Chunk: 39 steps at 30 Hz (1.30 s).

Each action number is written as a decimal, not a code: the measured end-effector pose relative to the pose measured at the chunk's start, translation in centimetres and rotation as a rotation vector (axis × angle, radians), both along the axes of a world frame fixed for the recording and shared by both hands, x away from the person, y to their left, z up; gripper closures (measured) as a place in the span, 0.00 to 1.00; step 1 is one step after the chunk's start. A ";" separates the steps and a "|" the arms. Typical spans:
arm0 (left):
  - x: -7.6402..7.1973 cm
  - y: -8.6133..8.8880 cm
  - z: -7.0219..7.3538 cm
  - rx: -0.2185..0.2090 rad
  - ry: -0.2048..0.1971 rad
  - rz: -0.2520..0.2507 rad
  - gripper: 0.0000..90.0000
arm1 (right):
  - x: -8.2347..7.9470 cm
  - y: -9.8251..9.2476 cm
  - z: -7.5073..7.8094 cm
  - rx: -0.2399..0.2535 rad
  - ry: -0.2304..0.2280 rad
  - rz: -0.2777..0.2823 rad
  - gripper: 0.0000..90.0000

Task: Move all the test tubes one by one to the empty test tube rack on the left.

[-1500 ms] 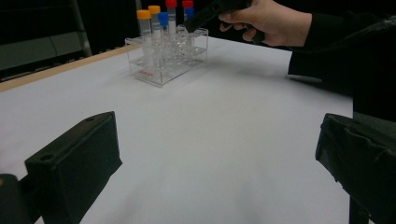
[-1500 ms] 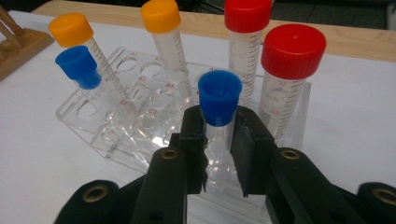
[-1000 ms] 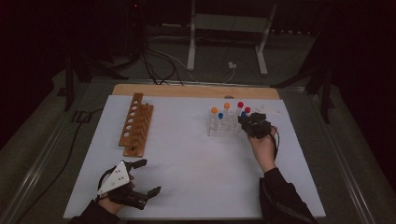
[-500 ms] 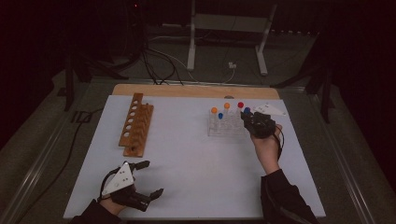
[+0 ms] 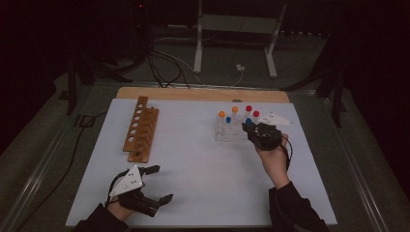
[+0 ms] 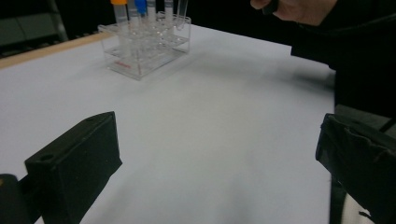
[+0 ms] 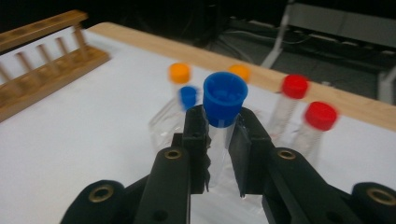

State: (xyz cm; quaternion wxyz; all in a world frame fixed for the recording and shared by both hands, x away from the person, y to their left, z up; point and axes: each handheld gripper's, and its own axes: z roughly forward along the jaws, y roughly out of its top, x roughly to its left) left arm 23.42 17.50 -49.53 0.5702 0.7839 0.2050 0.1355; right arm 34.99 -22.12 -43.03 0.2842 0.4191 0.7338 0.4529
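Right gripper [image 7: 219, 140]: jaws clamped on the clear body of a blue-capped tube [image 7: 224, 100], just under the cap; tube upright, cap standing clear above the fingertips [image 7: 196, 123]. Since a second ago: lifted from low among the tubes to above the clear rack [image 5: 231, 133], the tube carried up with it. Judged: extraction from the rack under way or just finished; transfer toward the wooden rack [image 5: 141, 128] likely next.

Beyond the fingers: two orange-capped tubes, a second blue-capped tube and two red-capped tubes upright in the clear rack, close behind and beside the held one.

Left gripper [image 5: 153, 184]: jaws wide apart, nothing between them, low over the near left of the white table [image 5: 203, 174], place little changed.

Wooden rack: well apart, far left, holes unfilled as far as visible.
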 end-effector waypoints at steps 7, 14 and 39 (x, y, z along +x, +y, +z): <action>0.3 -1.0 1.0 -0.005 0.021 -0.034 0.01 | -1.5 1.4 -0.9 -0.039 0.029 0.081 0.85; 0.8 -2.1 2.3 -0.014 0.000 -0.036 0.01 | -3.1 3.1 -1.8 -0.056 0.066 0.156 0.85; 4.5 -8.6 7.0 -0.034 -0.004 -0.099 0.15 | -8.1 6.3 -1.9 -0.069 0.072 0.348 0.85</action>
